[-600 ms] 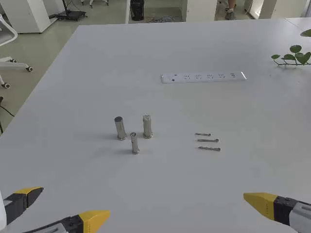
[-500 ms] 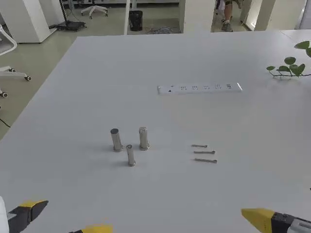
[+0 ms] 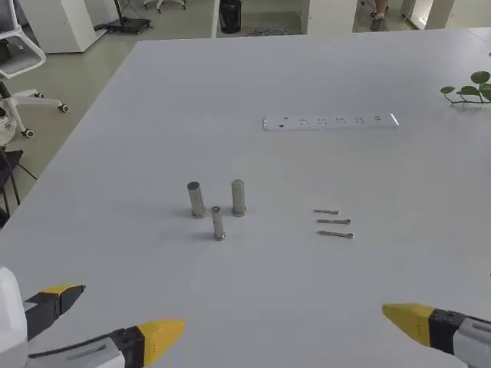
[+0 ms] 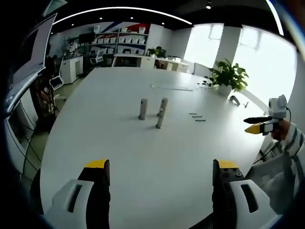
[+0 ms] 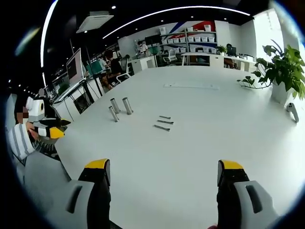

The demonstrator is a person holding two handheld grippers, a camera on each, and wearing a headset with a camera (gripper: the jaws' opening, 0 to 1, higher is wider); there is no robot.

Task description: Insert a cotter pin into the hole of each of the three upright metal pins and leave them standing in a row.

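Observation:
Three upright metal pins stand close together on the white table [image 3: 253,284]: a left pin [image 3: 196,199], a back pin [image 3: 238,197] and a smaller front pin [image 3: 218,223]. Three cotter pins [image 3: 334,222] lie in a stack to their right, also seen as cotter pins [image 5: 163,122]. My left gripper [image 3: 107,314] hovers open at the near left edge, well short of the pins [image 4: 153,110]. At the near right my right gripper [image 5: 162,176] is open and holds nothing; one yellow fingertip [image 3: 405,316] shows in the head view.
A white power strip [image 3: 330,122] lies across the table beyond the pins. A leafy plant sprig [image 3: 469,90] sits at the far right edge. Office chairs [image 3: 19,69] and cabinets stand on the floor past the table's left side.
The head camera shifted, so the whole scene slid in the picture. The pins and cotter pins stay where they were. Both grippers remain open near the table's front edge.

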